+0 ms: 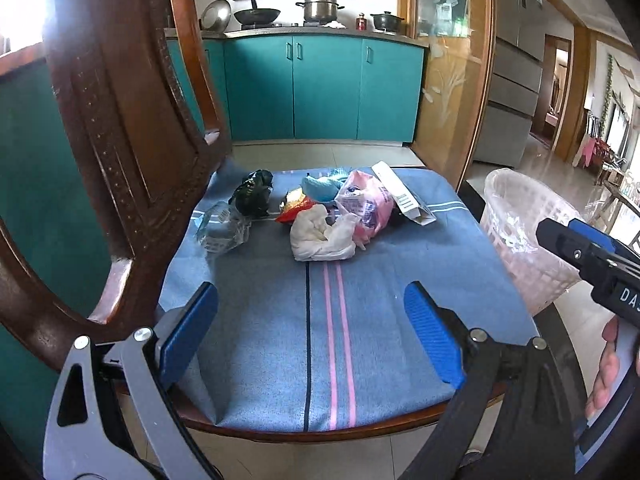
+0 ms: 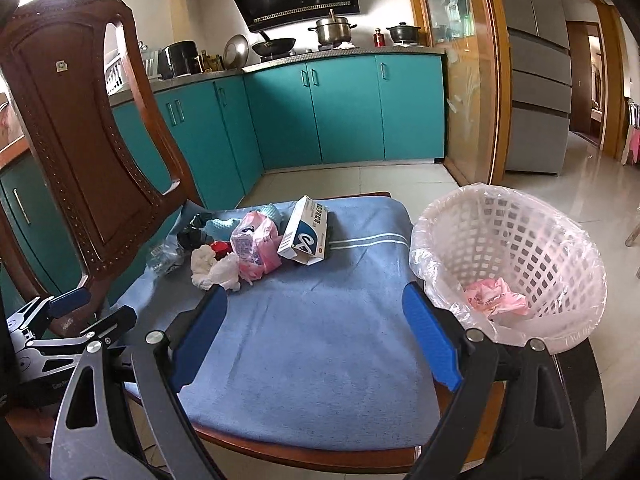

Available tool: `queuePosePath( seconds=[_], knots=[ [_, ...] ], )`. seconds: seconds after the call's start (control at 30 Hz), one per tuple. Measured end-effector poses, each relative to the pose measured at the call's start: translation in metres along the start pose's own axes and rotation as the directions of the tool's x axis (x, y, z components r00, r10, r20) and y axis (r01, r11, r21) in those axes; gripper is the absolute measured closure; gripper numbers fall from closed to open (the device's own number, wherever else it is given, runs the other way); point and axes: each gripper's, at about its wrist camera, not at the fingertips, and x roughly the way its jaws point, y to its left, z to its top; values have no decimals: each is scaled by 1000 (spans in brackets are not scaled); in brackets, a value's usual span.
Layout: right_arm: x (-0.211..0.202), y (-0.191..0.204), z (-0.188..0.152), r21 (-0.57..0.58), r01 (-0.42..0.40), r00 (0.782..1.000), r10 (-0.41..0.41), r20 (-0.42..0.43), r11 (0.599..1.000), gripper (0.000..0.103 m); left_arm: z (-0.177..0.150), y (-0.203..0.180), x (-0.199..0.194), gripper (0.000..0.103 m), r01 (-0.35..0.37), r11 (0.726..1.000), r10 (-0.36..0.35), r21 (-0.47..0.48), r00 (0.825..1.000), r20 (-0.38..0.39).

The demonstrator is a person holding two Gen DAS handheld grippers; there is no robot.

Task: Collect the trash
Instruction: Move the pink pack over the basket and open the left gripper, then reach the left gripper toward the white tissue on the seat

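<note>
A pile of trash lies on the blue cushion (image 1: 280, 320) of a wooden chair: a white crumpled tissue (image 1: 322, 236), a pink plastic packet (image 1: 366, 204), a white and blue carton (image 1: 402, 194), a clear crushed bottle (image 1: 220, 230), a dark green wrapper (image 1: 254, 194). The right wrist view shows the tissue (image 2: 214, 266), packet (image 2: 256, 246) and carton (image 2: 306, 236). A white lattice bin (image 2: 520, 256) with a clear liner holds pink trash (image 2: 496, 298). My left gripper (image 1: 312, 332) is open and empty over the cushion's front. My right gripper (image 2: 316, 336) is open and empty, beside the bin.
The chair's carved wooden back (image 1: 132, 120) rises at the left. Teal kitchen cabinets (image 1: 320, 88) stand behind, with pots on the counter. A glass-panelled wooden door (image 1: 452, 80) and a grey fridge (image 2: 536, 80) are to the right. The floor is pale tile.
</note>
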Motion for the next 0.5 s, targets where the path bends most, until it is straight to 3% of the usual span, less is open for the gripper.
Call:
queuePosePath(
  seconds=[0.5],
  knots=[
    [-1, -3, -1, 1, 1, 1000, -1, -3, 1000, 16, -2, -5, 5, 9, -25, 1000, 25, 13, 1000, -18]
  ],
)
